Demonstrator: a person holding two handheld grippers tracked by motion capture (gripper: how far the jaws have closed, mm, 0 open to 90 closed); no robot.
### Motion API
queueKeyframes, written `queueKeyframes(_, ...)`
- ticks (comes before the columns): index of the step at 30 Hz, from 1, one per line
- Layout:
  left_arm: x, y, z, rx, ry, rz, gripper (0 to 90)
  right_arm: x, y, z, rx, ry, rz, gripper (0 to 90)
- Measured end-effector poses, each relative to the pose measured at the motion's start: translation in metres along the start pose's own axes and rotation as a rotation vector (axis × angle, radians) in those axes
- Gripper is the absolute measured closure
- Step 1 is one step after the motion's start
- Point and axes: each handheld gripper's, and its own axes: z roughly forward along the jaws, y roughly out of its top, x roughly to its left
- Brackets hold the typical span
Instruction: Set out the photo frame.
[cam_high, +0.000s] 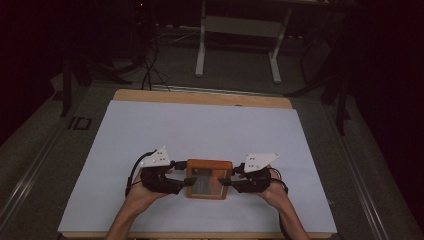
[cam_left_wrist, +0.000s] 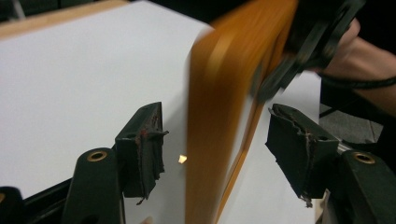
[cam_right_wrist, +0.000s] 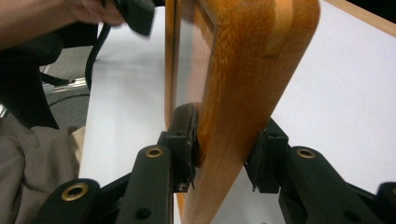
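Observation:
A small wooden picture frame (cam_high: 209, 178) with a glass pane is held between the two grippers near the front of the table, on the white sheet (cam_high: 200, 125). My left gripper (cam_high: 182, 175) straddles the frame's left edge (cam_left_wrist: 215, 121) with its jaws open, a gap on each side of the wood. My right gripper (cam_high: 229, 179) is shut on the frame's right edge (cam_right_wrist: 243, 93), its pads (cam_right_wrist: 184, 135) pressed to the front and back of the wood. In the left gripper view the frame looks blurred.
A white sheet covers most of the wooden tabletop (cam_high: 200, 97). Behind the table stand a white desk frame (cam_high: 240, 40) and dark stands and cables on the floor (cam_high: 145, 65).

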Motion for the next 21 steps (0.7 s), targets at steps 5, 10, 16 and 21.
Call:
queueKeyframes(5,0.007,-0.014,0.013,0.053,0.004,0.001,40.9,0.001,0.0,0.0,-0.002,0.002,-0.007,66.0)
queueKeyframes(10,-0.004,-0.017,0.027,0.112,0.023,0.097,60.1,0.001,-0.003,0.0,-0.017,-0.004,0.001,65.8)
queueKeyframes(16,-0.008,-0.021,0.024,0.106,0.031,0.125,63.6,0.002,-0.011,0.003,-0.016,-0.017,0.03,62.8)
queueKeyframes(21,-0.009,-0.024,0.024,0.091,0.039,0.125,64.8,0.001,-0.024,0.01,0.015,-0.017,0.069,63.0)
